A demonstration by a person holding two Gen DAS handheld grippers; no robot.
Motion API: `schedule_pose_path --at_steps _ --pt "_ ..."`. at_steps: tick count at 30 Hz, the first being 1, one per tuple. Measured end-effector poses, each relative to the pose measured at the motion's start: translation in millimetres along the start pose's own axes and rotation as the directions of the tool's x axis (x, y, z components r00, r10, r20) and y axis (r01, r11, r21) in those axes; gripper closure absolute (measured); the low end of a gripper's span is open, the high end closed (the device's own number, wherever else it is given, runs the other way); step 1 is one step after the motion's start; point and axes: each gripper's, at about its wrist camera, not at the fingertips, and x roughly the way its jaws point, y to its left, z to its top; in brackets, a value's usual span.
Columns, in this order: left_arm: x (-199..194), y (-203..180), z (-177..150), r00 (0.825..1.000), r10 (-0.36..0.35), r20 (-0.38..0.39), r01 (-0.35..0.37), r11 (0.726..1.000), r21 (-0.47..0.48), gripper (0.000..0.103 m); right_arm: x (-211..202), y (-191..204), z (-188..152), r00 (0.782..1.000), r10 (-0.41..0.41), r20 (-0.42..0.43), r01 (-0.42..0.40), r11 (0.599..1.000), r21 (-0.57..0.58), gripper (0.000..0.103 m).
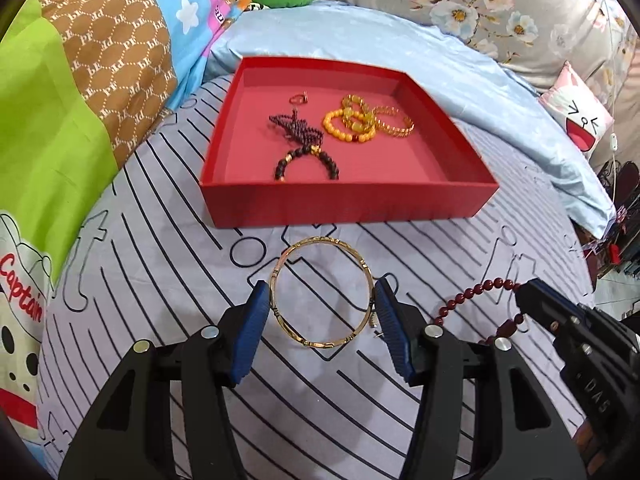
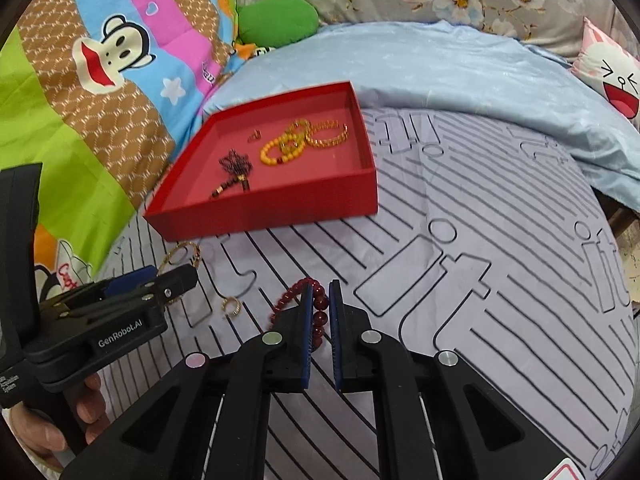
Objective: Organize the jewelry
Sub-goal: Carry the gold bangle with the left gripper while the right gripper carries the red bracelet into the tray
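Clamped between the right gripper's nearly closed jaws was a red bead bracelet. Half-open, the left gripper pinched a gold bangle across its width, just before the red tray holding other jewelry.

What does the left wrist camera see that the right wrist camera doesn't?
Only the left wrist view shows the whole gold bangle framed between the left tool fingers. Only the right wrist view shows a small gold ring on the sheet, a hand holding the left tool, and the right tool shut on the red bead bracelet. Both show the red tray with jewelry inside.
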Motion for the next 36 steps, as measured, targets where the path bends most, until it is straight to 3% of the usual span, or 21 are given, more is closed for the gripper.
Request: schedule_pose_path --at_steps 4,5,12,16,19,20,21,29,36 --pt "-13 4 10 1.0 -0.017 0.016 0.017 1.0 -0.012 0.052 -13 3 15 0.999 0.0 0.037 0.0 1.0 -0.013 0.095" --pt "-17 5 13 1.0 -0.022 0.023 0.022 1.0 -0.013 0.052 -16 3 17 0.999 0.003 0.044 -0.003 1.0 -0.015 0.102" --pt "-36 5 49 0.996 -0.032 0.089 0.032 0.999 0.0 0.052 -29 8 62 0.991 0.003 0.133 0.004 0.999 -0.051 0.102" --pt "-45 9 63 0.992 -0.029 0.123 0.03 1.0 -0.008 0.052 -25 4 71 0.99 0.008 0.138 -0.001 0.999 -0.045 0.102" --pt "-44 12 62 0.992 -0.031 0.122 0.032 0.999 -0.013 0.051 -11 -5 56 0.996 -0.007 0.086 0.009 1.0 -0.022 0.084" --pt "-43 12 61 0.993 -0.029 0.118 0.031 0.999 -0.014 0.051 -3 -9 49 0.998 -0.013 0.063 0.014 1.0 -0.009 0.07" --pt "-41 12 59 0.993 -0.028 0.112 0.03 0.999 -0.015 0.051 4 -14 40 0.999 -0.027 0.038 0.027 1.0 0.0 0.068" --pt "-24 7 38 0.998 -0.042 0.056 0.043 0.999 -0.017 0.051 50 -38 0 0.99 -0.101 -0.102 0.103 0.995 0.008 0.073" --pt "-18 1 32 0.998 -0.047 0.039 0.047 0.999 -0.007 0.051 57 -39 -8 0.986 -0.14 -0.092 0.138 0.99 -0.03 0.096"
